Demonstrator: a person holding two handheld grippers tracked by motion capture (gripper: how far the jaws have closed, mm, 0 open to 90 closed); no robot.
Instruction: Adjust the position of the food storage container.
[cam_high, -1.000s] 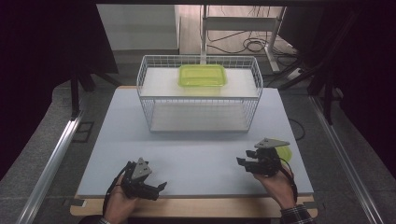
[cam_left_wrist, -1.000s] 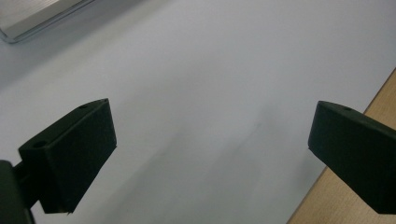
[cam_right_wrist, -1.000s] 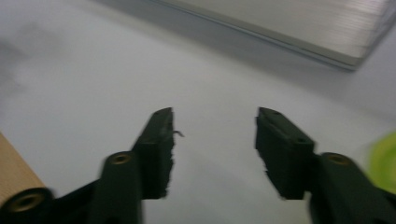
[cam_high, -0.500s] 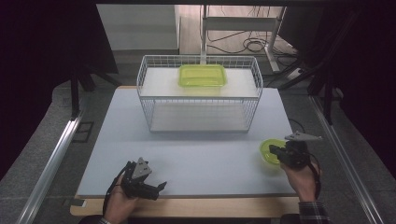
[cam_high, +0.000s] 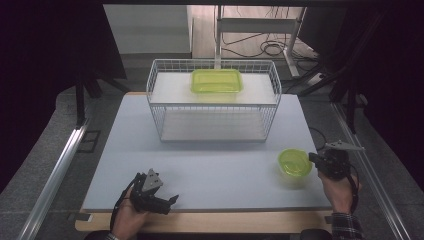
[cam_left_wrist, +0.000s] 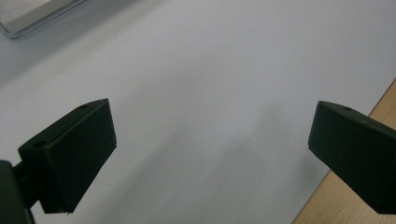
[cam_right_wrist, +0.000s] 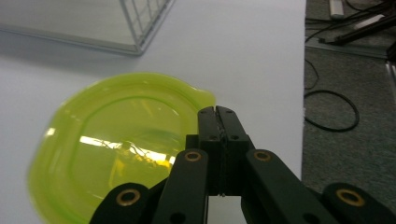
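Yellow-green bowl (cam_right_wrist: 116, 154) lies just beside the closed right gripper (cam_right_wrist: 217, 112); left gripper (cam_left_wrist: 210, 144), well apart, gapes wide

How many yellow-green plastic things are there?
2: a rectangular container on top of the wire basket, and a round bowl on the table beside the right gripper.

My tongs (cam_right_wrist: 217, 114) were black. The bowl (cam_high: 294, 162) and the tub (cam_high: 216, 80) were yellow-green; the basket (cam_high: 157, 107) white wire, the table (cam_high: 220, 160) pale grey.
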